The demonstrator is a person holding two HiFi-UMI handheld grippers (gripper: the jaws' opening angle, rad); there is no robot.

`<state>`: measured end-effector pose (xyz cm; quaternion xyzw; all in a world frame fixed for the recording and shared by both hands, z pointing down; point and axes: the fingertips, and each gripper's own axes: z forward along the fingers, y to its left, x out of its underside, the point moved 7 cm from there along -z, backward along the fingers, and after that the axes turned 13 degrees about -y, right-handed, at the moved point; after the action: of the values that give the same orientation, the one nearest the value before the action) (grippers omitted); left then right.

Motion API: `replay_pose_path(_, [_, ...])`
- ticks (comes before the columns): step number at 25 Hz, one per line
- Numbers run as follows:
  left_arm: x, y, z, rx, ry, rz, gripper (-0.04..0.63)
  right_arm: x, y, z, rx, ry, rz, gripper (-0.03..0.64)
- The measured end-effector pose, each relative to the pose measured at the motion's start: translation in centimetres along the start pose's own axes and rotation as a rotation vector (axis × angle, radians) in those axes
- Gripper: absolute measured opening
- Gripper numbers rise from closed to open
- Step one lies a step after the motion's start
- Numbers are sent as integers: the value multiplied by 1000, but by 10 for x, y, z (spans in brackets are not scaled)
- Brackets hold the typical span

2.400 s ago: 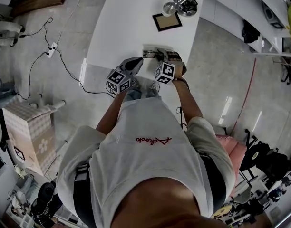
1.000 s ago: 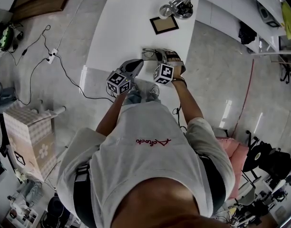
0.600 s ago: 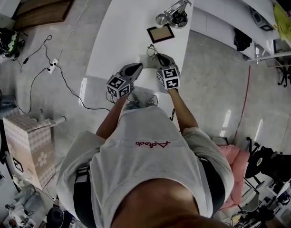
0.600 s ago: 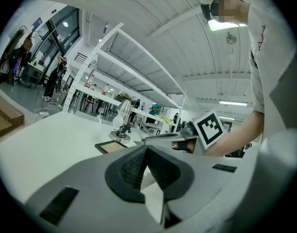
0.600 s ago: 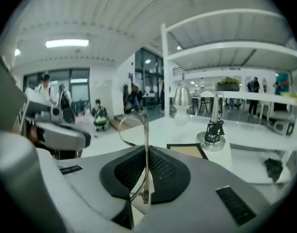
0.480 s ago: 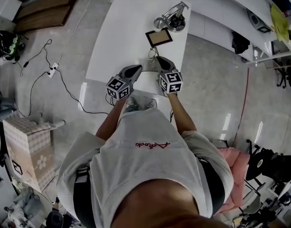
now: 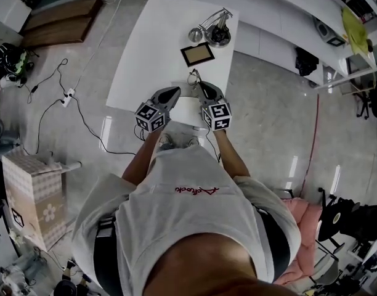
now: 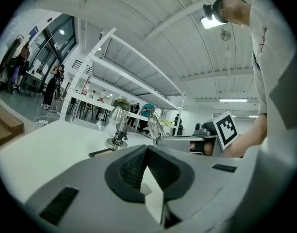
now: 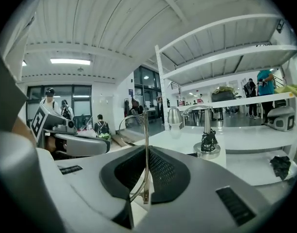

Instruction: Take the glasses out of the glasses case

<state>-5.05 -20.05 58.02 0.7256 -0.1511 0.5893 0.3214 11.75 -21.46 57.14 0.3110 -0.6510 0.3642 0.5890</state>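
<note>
In the head view thin wire-rimmed glasses (image 7: 193, 77) stick up from the tip of my right gripper (image 7: 199, 85), above the near part of the white table (image 7: 145, 48). The right gripper view shows that gripper (image 9: 145, 148) shut on the glasses' metal frame (image 9: 145, 130), with a round lens rim arching left of the jaws. To its left my left gripper (image 7: 175, 92) is held level. In the left gripper view a white piece, apparently the glasses case (image 8: 151, 191), sits between the shut left gripper (image 8: 147, 147). The rest of the case is hidden.
A shiny metal desk lamp (image 7: 212, 31) and a dark flat frame (image 7: 196, 53) stand at the table's far end. Cables and a power strip (image 7: 68, 79) lie on the floor to the left, near a cardboard box (image 7: 29, 184). People walk in the background.
Both grippers have risen from the table. The right one has rolled over, and the glasses in it now stand upright at its tip, away from the table top.
</note>
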Motion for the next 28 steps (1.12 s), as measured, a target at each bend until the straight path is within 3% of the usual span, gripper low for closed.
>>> replay_pose_path(10, [10,-31,-13,-36,18,14,-9,6,-1,-34,11,-16,62,23])
replay_pose_path(17, [6,-41,-27,2,-12,15,-9,-2,22,-47,32,-29,32,23])
replay_pose_path(28, [13,-66,-111,62,-10,-3,-9,6,114,-94,88,-21,19,21])
